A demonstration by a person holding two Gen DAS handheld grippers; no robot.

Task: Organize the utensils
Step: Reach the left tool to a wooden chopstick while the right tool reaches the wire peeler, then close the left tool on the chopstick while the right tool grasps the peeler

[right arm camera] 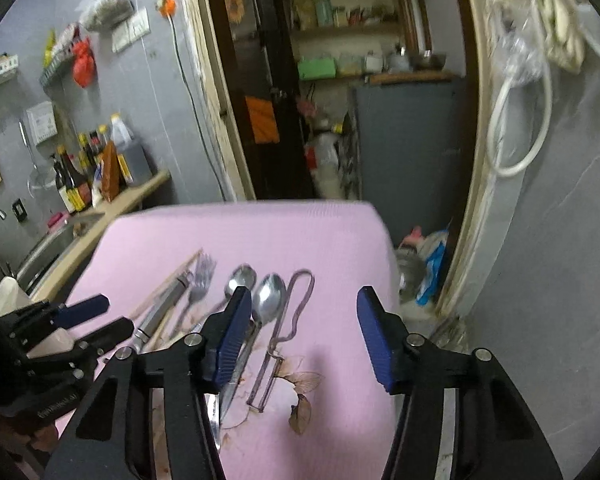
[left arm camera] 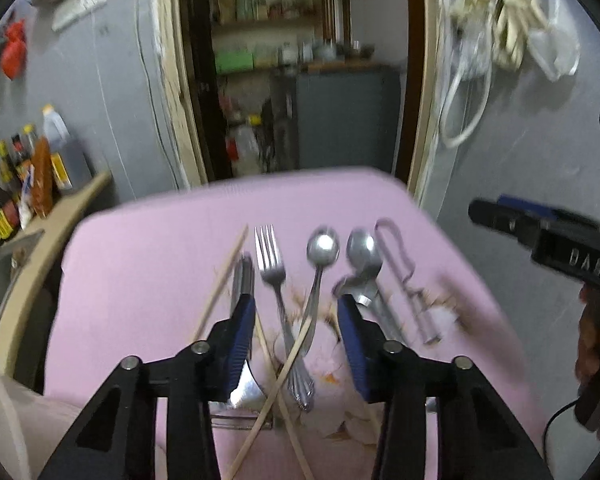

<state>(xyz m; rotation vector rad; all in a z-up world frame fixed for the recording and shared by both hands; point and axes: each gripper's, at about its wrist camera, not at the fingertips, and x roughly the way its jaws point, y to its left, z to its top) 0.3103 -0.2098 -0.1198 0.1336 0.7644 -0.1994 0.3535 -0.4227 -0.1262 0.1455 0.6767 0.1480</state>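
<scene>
Several metal utensils lie side by side on a pink cloth (left arm camera: 148,264): a fork (left arm camera: 271,264), two spoons (left arm camera: 322,246) (left arm camera: 363,248), a peeler (left arm camera: 404,272), a knife (left arm camera: 242,276) and crossed wooden chopsticks (left arm camera: 224,276). My left gripper (left arm camera: 296,304) hovers open above the fork and spoon handles, gripping nothing. My right gripper (right arm camera: 304,294) is open too, over bare cloth right of the peeler (right arm camera: 284,328); its left finger overlaps a spoon (right arm camera: 269,294). Each gripper shows at the edge of the other's view: the right gripper (left arm camera: 500,212) and the left gripper (right arm camera: 100,316).
Left of the table runs a counter with sauce bottles (right arm camera: 76,184) and a sink (right arm camera: 52,240). Beyond the cloth's far edge is a doorway to a storeroom with shelves (right arm camera: 340,20). Bags (right arm camera: 428,264) lie on the floor at the right. A person's hand (left arm camera: 596,340) holds the right gripper.
</scene>
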